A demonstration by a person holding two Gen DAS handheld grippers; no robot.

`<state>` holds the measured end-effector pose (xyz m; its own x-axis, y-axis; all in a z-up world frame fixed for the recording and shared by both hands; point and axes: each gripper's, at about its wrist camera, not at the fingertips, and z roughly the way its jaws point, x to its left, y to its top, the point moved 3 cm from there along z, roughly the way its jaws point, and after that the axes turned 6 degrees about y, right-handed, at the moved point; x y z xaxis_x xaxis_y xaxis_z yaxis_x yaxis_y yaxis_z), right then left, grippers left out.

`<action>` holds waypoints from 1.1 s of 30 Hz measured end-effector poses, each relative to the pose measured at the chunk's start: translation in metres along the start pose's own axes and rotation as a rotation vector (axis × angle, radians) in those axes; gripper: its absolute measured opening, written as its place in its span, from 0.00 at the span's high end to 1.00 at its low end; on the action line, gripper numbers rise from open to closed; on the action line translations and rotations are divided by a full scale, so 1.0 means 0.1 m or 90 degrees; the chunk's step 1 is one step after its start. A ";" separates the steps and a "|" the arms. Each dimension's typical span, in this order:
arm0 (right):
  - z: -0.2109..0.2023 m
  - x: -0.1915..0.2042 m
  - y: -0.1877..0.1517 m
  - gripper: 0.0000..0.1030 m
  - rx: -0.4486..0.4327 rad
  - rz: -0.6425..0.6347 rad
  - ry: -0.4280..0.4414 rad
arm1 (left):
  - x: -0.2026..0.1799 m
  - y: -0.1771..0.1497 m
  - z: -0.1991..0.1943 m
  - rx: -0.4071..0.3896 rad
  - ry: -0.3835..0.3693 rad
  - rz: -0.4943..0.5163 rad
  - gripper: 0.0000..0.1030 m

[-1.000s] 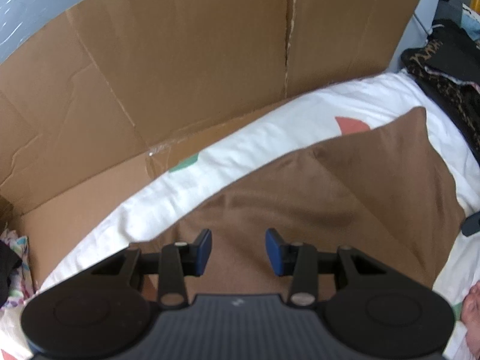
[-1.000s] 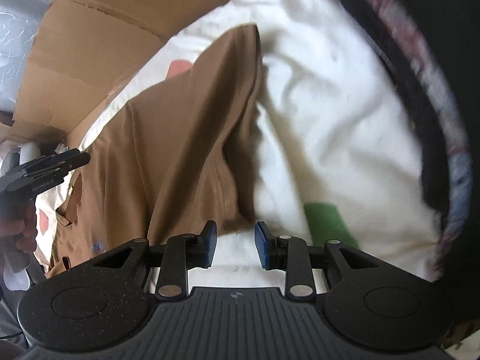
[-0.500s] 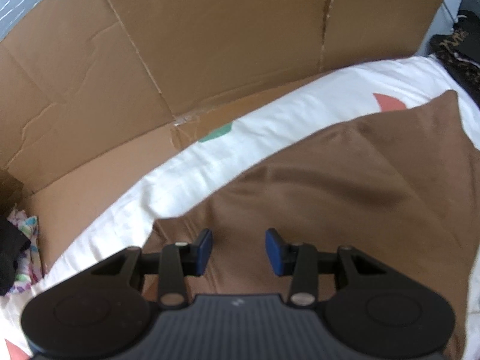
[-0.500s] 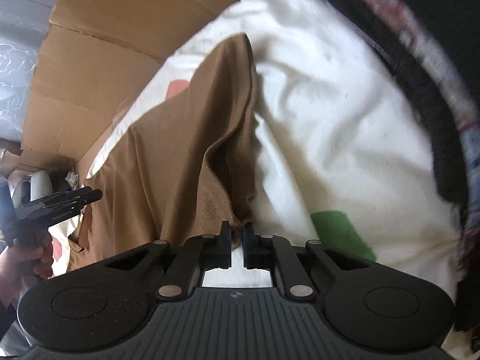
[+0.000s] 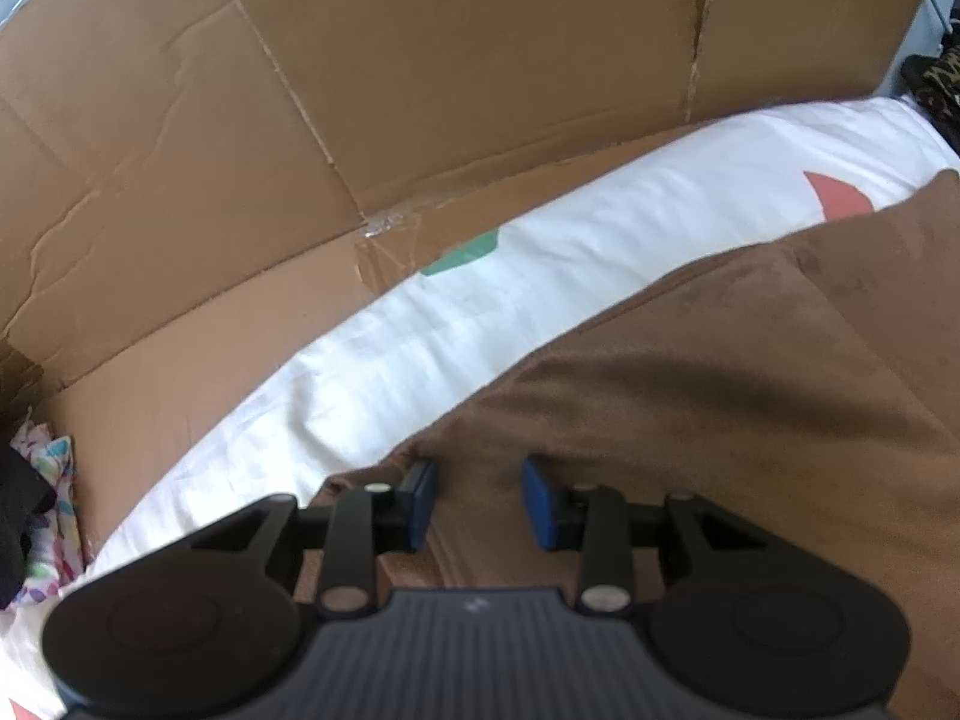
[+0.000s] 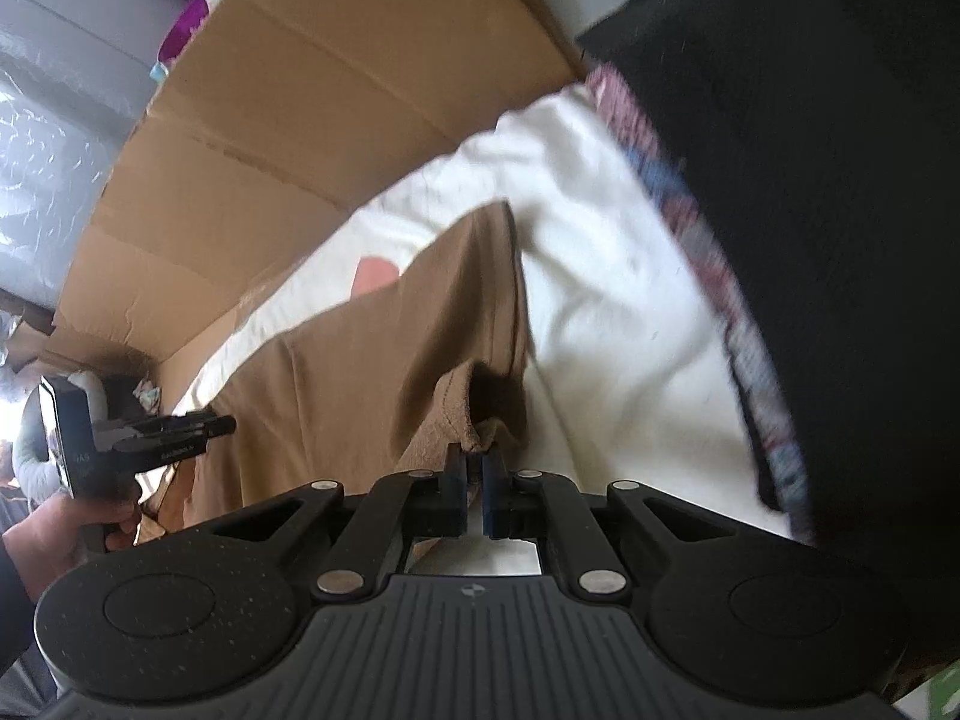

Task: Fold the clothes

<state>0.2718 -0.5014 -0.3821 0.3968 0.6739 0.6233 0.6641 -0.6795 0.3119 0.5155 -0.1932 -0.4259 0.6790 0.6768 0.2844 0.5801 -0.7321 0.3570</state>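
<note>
A brown garment (image 5: 720, 390) lies spread on a white bedsheet (image 5: 420, 348). My left gripper (image 5: 478, 471) points down at the garment's near-left corner. Its jaws are closing, with brown cloth lying between the blue pads (image 5: 423, 492), which do not press it. In the right wrist view my right gripper (image 6: 474, 462) is shut on the hem of the brown garment (image 6: 372, 372) and holds a fold of it raised off the sheet. The left gripper (image 6: 219, 423) shows at that view's left edge, held by a hand (image 6: 60, 528).
A flattened cardboard box (image 5: 420, 90) stands behind the bed. A pile of dark clothing (image 6: 840, 180) lies along the right side of the sheet. A colourful patterned cloth (image 5: 42, 516) sits at the left, a leopard-print item (image 5: 936, 78) at the far right.
My right gripper has shut on the garment's hem and lifted it off the sheet. My left gripper has sunk closer to the garment's corner, its jaws a little narrower.
</note>
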 end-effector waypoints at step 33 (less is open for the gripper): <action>-0.16 0.03 0.27 0.63 -0.042 -0.138 -0.089 | 0.02 0.07 -0.26 -0.035 -0.004 -0.024 0.65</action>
<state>0.2806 -0.5222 -0.3607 0.3358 0.8364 0.4331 0.7025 -0.5287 0.4764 0.5096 -0.1953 -0.3995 0.6607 0.7027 0.2642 0.5796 -0.7011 0.4153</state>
